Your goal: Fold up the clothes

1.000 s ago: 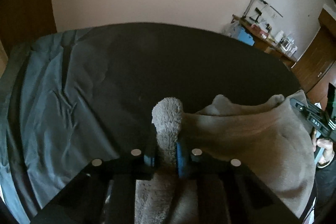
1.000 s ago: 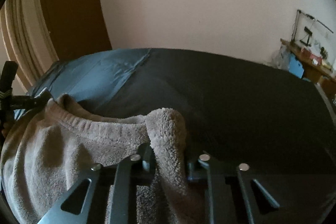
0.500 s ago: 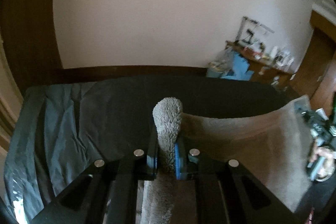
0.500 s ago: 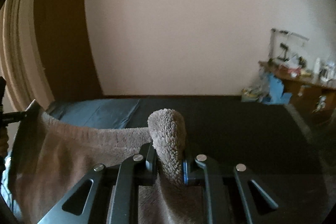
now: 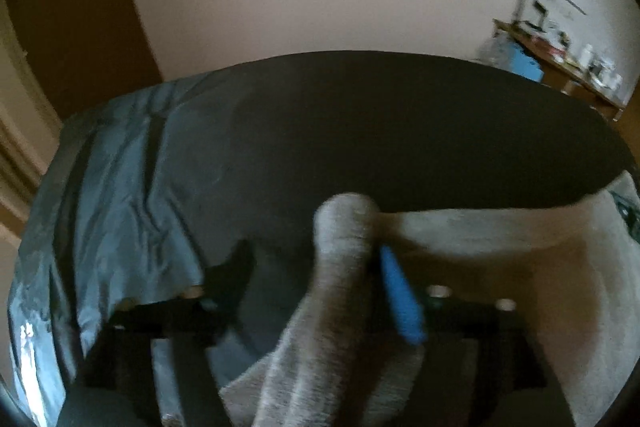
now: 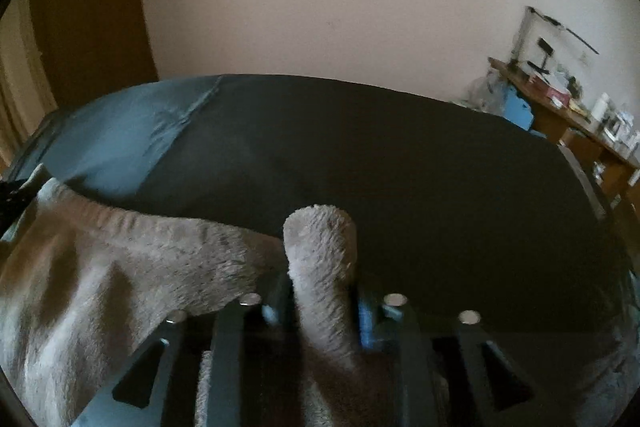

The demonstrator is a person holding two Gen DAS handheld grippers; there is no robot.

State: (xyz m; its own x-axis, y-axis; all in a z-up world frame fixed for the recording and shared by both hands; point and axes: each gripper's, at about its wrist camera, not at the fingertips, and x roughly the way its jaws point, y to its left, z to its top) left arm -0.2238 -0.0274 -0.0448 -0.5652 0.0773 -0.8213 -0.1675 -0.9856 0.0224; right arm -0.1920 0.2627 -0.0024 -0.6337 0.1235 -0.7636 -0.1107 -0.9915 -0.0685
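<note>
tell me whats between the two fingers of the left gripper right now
In the left wrist view, a bunched corner of the grey-brown fleece garment stands between the opening left gripper fingers, no longer pinched.

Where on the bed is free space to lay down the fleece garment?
The dark sheet is bare from the fleece garment to the wall, bordered by the blue bedding on one side. It is crowded near the left gripper and right gripper, whose jaws are opening around garment corners.
</note>
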